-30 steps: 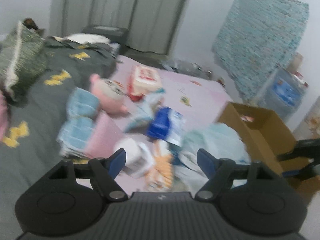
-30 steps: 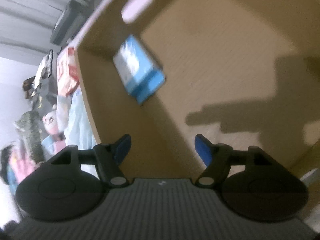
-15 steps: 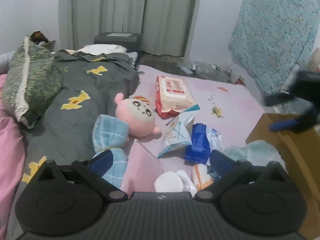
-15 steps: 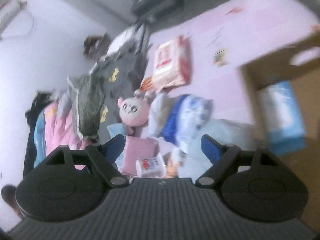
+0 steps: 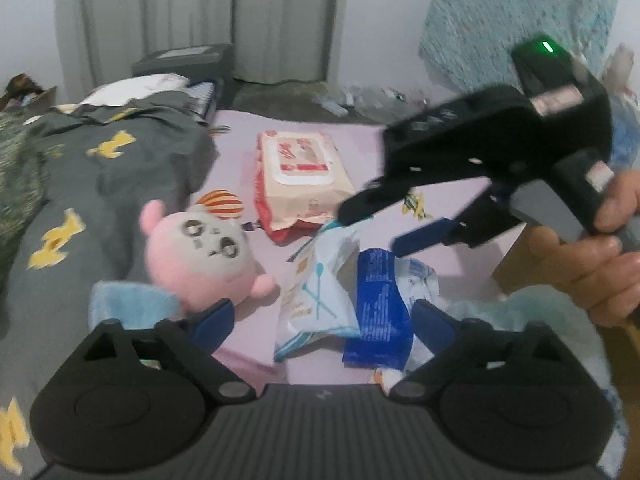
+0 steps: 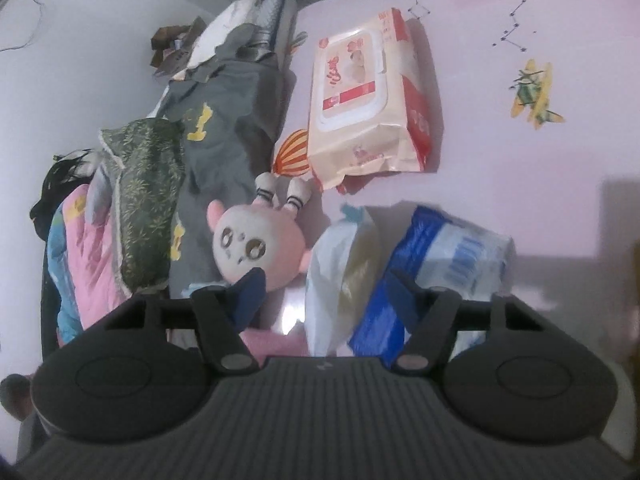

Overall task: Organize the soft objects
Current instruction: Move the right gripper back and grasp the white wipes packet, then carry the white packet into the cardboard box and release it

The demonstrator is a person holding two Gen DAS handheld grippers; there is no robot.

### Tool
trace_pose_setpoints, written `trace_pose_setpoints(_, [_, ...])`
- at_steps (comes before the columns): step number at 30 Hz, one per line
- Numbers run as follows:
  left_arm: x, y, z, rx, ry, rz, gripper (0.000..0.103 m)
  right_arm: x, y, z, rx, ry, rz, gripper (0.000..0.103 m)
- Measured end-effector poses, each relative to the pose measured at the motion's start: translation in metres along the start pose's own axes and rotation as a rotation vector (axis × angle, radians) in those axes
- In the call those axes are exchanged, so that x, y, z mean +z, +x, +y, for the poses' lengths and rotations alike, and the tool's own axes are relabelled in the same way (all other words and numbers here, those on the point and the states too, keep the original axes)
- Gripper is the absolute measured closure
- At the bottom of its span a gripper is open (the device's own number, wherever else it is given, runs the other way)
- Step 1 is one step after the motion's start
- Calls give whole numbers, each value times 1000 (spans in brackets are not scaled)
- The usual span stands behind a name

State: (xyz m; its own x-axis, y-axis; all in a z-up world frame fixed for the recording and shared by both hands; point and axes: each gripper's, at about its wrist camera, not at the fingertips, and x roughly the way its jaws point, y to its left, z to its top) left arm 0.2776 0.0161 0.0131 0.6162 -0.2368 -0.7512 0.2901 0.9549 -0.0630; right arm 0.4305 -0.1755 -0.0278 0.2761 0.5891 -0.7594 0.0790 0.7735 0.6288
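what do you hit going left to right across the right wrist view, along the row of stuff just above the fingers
green patterned pillow → pink plush doll → white pouch → blue and white pack

left gripper (image 5: pixel 322 322): black body, ribbed grey deck near camera, two round black discs, silver pivot screws, blue finger pads | right gripper (image 5: pixel 370 224): black housing, green LED on far top, pinkish label strips, grey handle, blue pad on one finger | right hand (image 5: pixel 596 256): bare, no sleeve visible
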Motion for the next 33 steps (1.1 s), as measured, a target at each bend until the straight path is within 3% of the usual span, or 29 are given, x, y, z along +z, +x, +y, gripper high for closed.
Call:
trace_pose_setpoints(3, [7, 26, -3, 0, 26, 46, 23, 11, 20, -1, -37, -7, 12, 42])
trace_pose_setpoints(7, [12, 58, -4, 12, 29, 124, 48, 23, 43, -7, -69, 0, 22, 46])
trace_pose_setpoints(10, [12, 77, -2, 32, 14, 180, 54, 28, 58, -10, -67, -5, 36, 53])
trace_pose_setpoints(18, [10, 75, -9, 96, 61, 164, 73, 25, 71, -11, -35, -21, 23, 77])
trace_pose_setpoints(25, [22, 20, -21, 128, 71, 77, 73, 18, 32, 15, 59, -65, -21, 81])
trace_pose_setpoints(33, [36, -53, -81, 58, 112, -51, 72, -14, -77, 21, 142, -135, -139, 82])
